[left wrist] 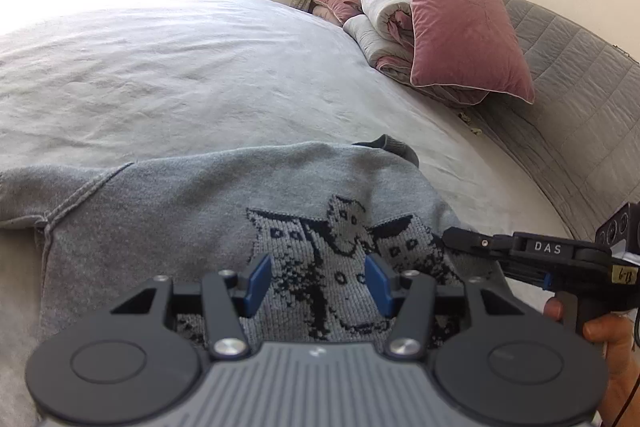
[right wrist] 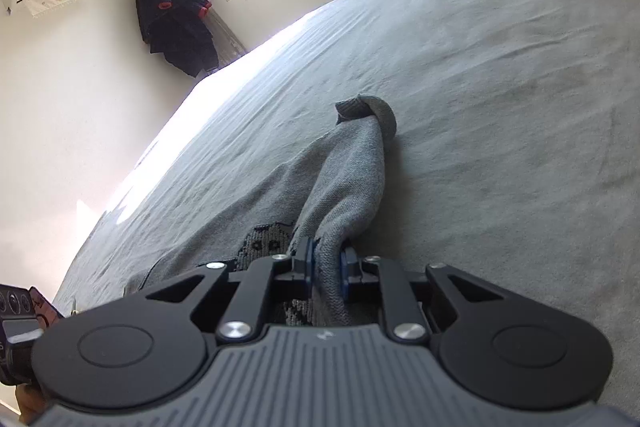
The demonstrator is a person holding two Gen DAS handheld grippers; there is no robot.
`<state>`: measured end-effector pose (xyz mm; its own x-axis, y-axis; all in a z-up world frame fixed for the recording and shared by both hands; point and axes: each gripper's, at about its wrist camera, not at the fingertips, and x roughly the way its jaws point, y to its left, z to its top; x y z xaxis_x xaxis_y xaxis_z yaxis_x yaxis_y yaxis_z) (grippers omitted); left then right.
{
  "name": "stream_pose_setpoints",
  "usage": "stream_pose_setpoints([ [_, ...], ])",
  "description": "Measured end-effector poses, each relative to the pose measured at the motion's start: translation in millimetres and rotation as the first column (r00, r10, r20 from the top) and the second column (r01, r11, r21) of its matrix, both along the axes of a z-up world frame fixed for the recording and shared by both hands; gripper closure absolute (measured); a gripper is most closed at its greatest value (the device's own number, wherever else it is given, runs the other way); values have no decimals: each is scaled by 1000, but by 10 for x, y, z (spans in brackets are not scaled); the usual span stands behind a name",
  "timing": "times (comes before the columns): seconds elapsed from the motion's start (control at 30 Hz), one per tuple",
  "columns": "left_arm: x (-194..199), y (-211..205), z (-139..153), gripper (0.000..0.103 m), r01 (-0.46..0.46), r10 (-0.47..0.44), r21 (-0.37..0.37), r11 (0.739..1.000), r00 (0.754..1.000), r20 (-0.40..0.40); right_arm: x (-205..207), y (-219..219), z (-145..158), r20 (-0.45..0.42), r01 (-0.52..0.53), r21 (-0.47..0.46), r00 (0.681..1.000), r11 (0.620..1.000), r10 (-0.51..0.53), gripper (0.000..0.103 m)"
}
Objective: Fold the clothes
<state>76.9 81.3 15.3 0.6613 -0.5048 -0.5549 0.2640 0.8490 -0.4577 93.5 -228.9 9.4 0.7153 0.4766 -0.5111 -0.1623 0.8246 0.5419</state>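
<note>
The gray sweater (left wrist: 224,203) lies on the bed (left wrist: 160,75), low in the frame. The right gripper (right wrist: 326,263) pinches a bunched fold of it between nearly closed fingers. The left gripper (left wrist: 316,279) hovers over the dark pattern with fingers wide apart, holding nothing. The thick knit could slip out if the pinch is weak, and the fold would flop crooked.
</note>
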Motion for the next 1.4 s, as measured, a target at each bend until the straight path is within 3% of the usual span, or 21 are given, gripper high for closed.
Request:
stream_pose_setpoints([
  [0.13, 9, 52, 107, 48, -6, 6, -67, 998, 1000, 2, -33, 228, 13, 14, -59, -34, 998, 998, 59, 87],
  [0.37, 96, -146, 157, 46, 33, -33, -31, 999, 999, 5, -36, 550, -74, -6, -142, -84, 990, 986, 142, 86],
  [0.47, 253, -344, 110, 46, 59, -59, 7, 998, 998, -14, -38, 688, -111, -15, -177, -105, 984, 979, 176, 83],
  [0.6, 455, -659, 22, 48, 40, -41, 130, 991, 999, 0, -40, 873, -161, -29, -224, -133, 975, 966, 222, 82],
  [0.63, 489, -700, -4, 57, 19, -21, 163, 987, 1000, 7, -37, 870, -160, -33, -230, -134, 973, 964, 228, 82],
  [0.67, 523, -725, -36, 74, 0, -2, 187, 982, 1000, 9, -32, 817, -143, -36, -232, -129, 973, 964, 229, 82],
  [0.77, 588, -653, -144, 92, -56, 60, 177, 983, 998, -16, -12, 621, -84, -38, -215, -99, 976, 972, 212, 79],
  [0.87, 585, -445, -232, 97, -148, 153, 102, 984, 987, -41, 18, 457, -46, -21, -167, -68, 986, 984, 166, 64],
  [0.93, 589, -334, -294, 100, -189, 194, 71, 979, 979, -64, 75, 400, -36, -9, -122, -78, 993, 989, 122, 63],
  [1.07, 570, -213, -354, 101, -186, 189, 41, 982, 979, -79, 288, 332, -28, 13, -20, -115, 1000, 993, 22, 63],
  [1.3, 509, -300, -354, 101, -165, 169, 106, 981, 985, -29, 440, 372, -192, -55, 2, -208, 998, 978, -14, 62],
  [1.4, 488, -337, -365, 101, -160, 162, 127, 979, 987, -2, 359, 534, -192, -26, -37, -344, 999, 938, 30, 68],
])
